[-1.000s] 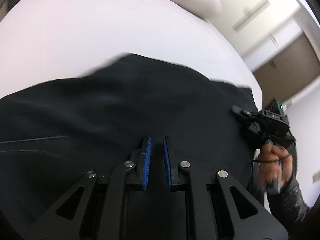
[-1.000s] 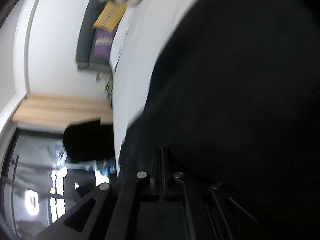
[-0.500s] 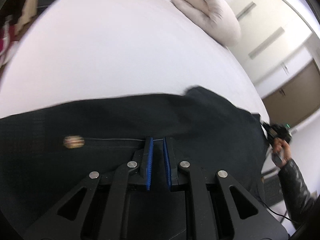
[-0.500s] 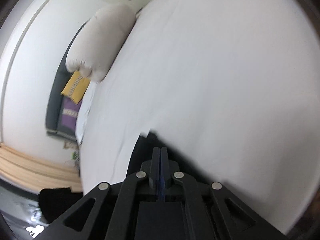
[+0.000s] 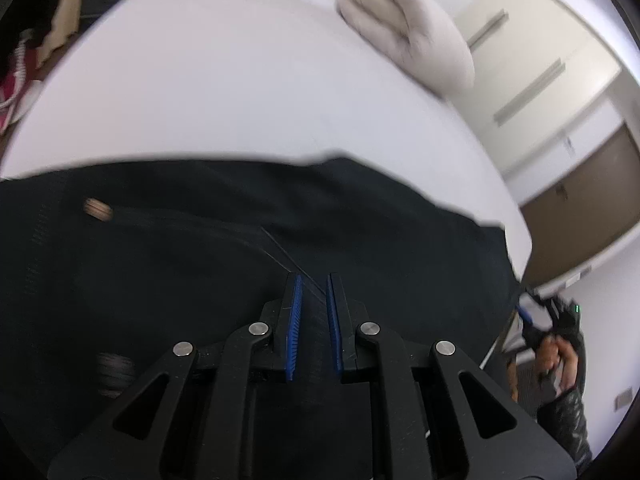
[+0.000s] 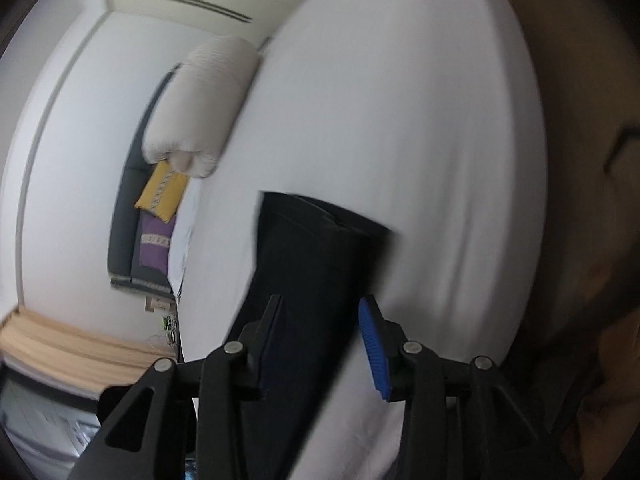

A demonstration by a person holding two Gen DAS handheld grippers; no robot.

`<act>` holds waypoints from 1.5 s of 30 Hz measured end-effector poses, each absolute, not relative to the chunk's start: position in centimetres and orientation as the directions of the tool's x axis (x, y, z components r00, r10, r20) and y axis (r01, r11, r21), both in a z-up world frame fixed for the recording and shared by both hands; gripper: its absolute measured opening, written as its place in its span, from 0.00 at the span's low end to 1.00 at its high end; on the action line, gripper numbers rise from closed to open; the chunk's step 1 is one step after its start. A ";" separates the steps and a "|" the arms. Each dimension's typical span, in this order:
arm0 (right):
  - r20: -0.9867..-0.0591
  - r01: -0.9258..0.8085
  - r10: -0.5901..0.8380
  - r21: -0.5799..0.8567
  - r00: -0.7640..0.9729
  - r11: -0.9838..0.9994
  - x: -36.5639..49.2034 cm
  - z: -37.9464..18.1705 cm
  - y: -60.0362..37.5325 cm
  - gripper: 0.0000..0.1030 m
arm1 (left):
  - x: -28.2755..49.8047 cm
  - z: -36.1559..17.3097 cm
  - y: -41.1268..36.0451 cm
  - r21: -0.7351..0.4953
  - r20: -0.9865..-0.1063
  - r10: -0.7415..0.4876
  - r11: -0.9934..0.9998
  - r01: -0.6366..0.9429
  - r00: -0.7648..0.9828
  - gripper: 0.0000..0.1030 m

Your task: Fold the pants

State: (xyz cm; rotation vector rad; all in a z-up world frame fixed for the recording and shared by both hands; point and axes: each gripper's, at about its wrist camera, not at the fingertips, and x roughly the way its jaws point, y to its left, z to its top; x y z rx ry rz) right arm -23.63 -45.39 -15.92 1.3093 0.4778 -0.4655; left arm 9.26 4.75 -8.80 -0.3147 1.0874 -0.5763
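Observation:
Black pants (image 5: 200, 248) lie spread across the white bed (image 5: 240, 80), a brown button (image 5: 98, 209) showing at the left. My left gripper (image 5: 313, 280) is shut on a fold of the pants, with dark cloth between its blue pads. In the right wrist view a folded pants leg (image 6: 312, 248) rests flat on the bed (image 6: 420, 120). Above it, my right gripper (image 6: 320, 300) has its jaws opening, the cloth below them and neither pad pressing on it. The right gripper (image 5: 532, 308) also shows at the bed's far right edge, held by a hand (image 5: 556, 360).
A rolled pale duvet (image 5: 412, 28) lies at the head of the bed, also seen as the duvet (image 6: 208, 96) in the right wrist view. A yellow cushion (image 6: 162, 192) and a purple one sit beside it. A brown door (image 5: 580, 200) stands past the bed's right edge.
My right gripper swung over the bed with the pants leg, then parted its jaws and let the cloth go. My left gripper drew back with its fold; more bed shows.

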 end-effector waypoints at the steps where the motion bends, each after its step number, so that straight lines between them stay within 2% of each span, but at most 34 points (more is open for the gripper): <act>1: -0.583 0.581 -0.055 0.789 0.810 0.199 -23.7 -16.1 -45.3 0.41 | 8.9 -9.0 4.1 -0.509 -0.742 -0.588 0.807 0.300 0.323 0.12; 7: -0.543 0.544 -0.045 0.829 0.838 0.131 -23.6 -17.5 -45.6 0.48 | 7.9 -11.0 1.6 -0.488 -0.773 -0.578 0.806 0.335 0.263 0.12; 14: -0.476 0.476 -0.030 0.868 0.879 0.140 -22.0 -17.4 -46.3 0.48 | 9.8 -12.3 2.3 -0.563 -0.742 -0.628 0.774 0.291 0.234 0.12; 21: -0.427 0.425 -0.005 0.897 0.904 0.125 -20.2 -18.0 -47.5 0.47 | 9.6 -13.2 3.8 -0.562 -0.745 -0.628 0.772 0.296 0.224 0.12; 24: -0.383 0.381 0.005 0.920 0.924 0.091 -19.8 -18.9 -48.3 0.38 | 9.9 -13.4 2.9 -0.570 -0.742 -0.634 0.768 0.291 0.219 0.12; 25: -0.374 0.372 0.011 0.925 0.927 0.084 -19.6 -19.2 -48.5 0.30 | 9.9 -13.5 2.9 -0.573 -0.741 -0.635 0.767 0.289 0.218 0.12; 26: -0.375 0.373 0.013 0.925 0.927 0.079 -19.5 -19.4 -48.7 0.17 | 9.9 -13.6 2.8 -0.574 -0.740 -0.636 0.767 0.288 0.218 0.12; 29: -0.379 0.377 0.015 0.924 0.925 0.068 -19.5 -20.0 -48.9 0.05 | 9.9 -13.7 3.0 -0.577 -0.737 -0.640 0.764 0.289 0.217 0.12; 33: -0.432 0.428 -0.003 0.893 0.902 0.138 -19.0 -18.9 -48.6 0.04 | 10.1 -13.7 3.1 -0.584 -0.733 -0.644 0.760 0.284 0.217 0.12; 38: -0.502 0.479 -0.027 0.806 0.864 0.348 -17.0 -14.2 -46.3 0.04 | 10.2 -13.6 3.3 -0.587 -0.730 -0.646 0.759 0.281 0.221 0.12; 41: -0.536 0.461 -0.011 0.715 0.844 0.526 -14.7 -10.5 -42.4 0.04 | 10.2 -13.3 3.3 -0.578 -0.737 -0.637 0.767 0.278 0.226 0.12; 45: -0.616 0.358 0.012 0.474 0.788 0.805 -11.1 -6.9 -32.4 0.04 | 10.3 -12.8 3.3 -0.590 -0.734 -0.641 0.766 0.256 0.227 0.12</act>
